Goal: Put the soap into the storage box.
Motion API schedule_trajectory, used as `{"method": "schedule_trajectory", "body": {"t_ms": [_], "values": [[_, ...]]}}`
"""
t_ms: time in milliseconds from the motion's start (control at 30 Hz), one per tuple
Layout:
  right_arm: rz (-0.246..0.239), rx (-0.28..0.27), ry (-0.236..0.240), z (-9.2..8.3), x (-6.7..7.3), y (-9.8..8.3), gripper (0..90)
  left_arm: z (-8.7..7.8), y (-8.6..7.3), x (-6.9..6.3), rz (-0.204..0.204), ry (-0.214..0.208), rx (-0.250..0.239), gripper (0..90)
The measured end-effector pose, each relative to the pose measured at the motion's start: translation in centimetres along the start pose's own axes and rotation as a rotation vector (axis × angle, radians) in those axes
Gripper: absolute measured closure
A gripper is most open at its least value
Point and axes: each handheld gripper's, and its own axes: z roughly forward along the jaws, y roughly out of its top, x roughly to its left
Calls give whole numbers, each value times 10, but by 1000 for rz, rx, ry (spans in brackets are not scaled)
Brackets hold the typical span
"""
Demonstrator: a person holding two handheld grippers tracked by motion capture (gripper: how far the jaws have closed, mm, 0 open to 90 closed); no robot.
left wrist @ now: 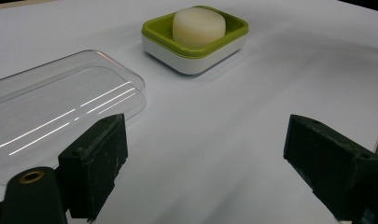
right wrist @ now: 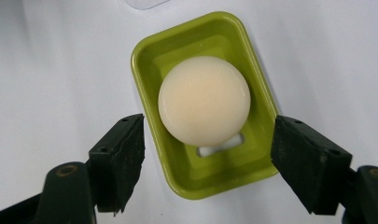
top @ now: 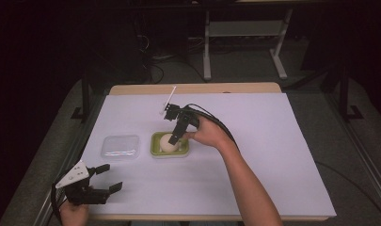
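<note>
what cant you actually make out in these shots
- Green soap dish floor, right gripper view: hidden under the round soap.
- Clear lid, left gripper view: cut off by the left edge.
- Soap in the high view: partly hidden behind the right gripper.
- Thin white item at the far edge, high view: too small to identify.

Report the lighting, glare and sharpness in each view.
High view: dark room, lit white tabletop, soft overall. Left gripper view: bright streaks of glare on the clear plastic lid, near black jaws blurred. Right gripper view: even light, round cream soap bar in the green dish sharp.
</note>
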Motion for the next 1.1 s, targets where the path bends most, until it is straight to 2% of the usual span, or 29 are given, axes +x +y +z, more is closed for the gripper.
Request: {"method": "schedule_trajectory", "body": {"t_ms": [200,467,533,1100], "values": [[19,-16,10,-1,-1,-5,245,-1,0,1,1,1,2,128],[21,-24,4,-7,-1,-15,239,0,0,0,-2,-1,-5,128],[28,-28,2,-10,-1,-19,238,0,0,1,8,0,0,128],[79,-82,-13,-32,-5,-59,234,-1,-1,0,2,2,-3,128]]}}
